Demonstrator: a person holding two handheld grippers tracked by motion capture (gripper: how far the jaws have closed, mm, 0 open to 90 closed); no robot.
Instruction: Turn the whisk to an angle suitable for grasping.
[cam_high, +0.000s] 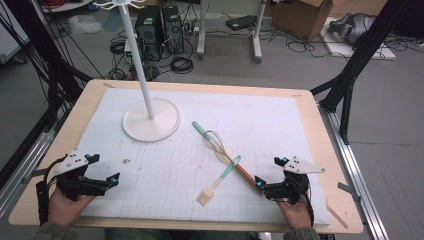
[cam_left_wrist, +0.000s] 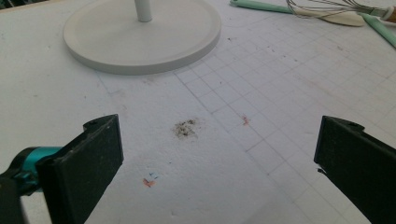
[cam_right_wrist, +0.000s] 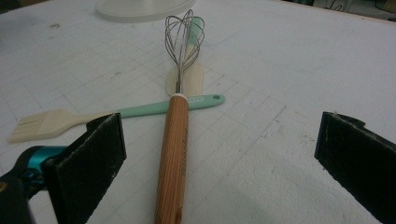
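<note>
My left gripper (cam_high: 102, 172) sits at the near left of the table (cam_high: 320, 130), low over the white foam mat (cam_high: 260, 115). In the left gripper view its jaws stand wide apart with nothing between them, over bare mat and a small dark smudge (cam_left_wrist: 186, 129).

Farther from me and a little to the right stands the white stand (cam_high: 151, 120), its round base flat on the mat and its thin pole rising upright out of the top of the high view.

Right of the stand, near the middle of the mat, lie three utensils in a loose cross. The whisk (cam_high: 220, 150) runs from its wire head at the far left down to its wooden handle at the near right. The spatula (cam_high: 206, 133), mint-handled with a pale blade, lies under the wire head along almost the same line. The pastry brush (cam_high: 217, 182) lies across them; its mint handle passes under the top of the whisk's wooden handle and its pale bristles point to the near left.

My right gripper (cam_high: 270, 176) is at the near right, its jaws wide apart and gripping nothing. In the right gripper view the wooden handle (cam_right_wrist: 173, 154) lies on the mat between the jaws, closer to the left jaw; I cannot tell whether it touches it.
</note>
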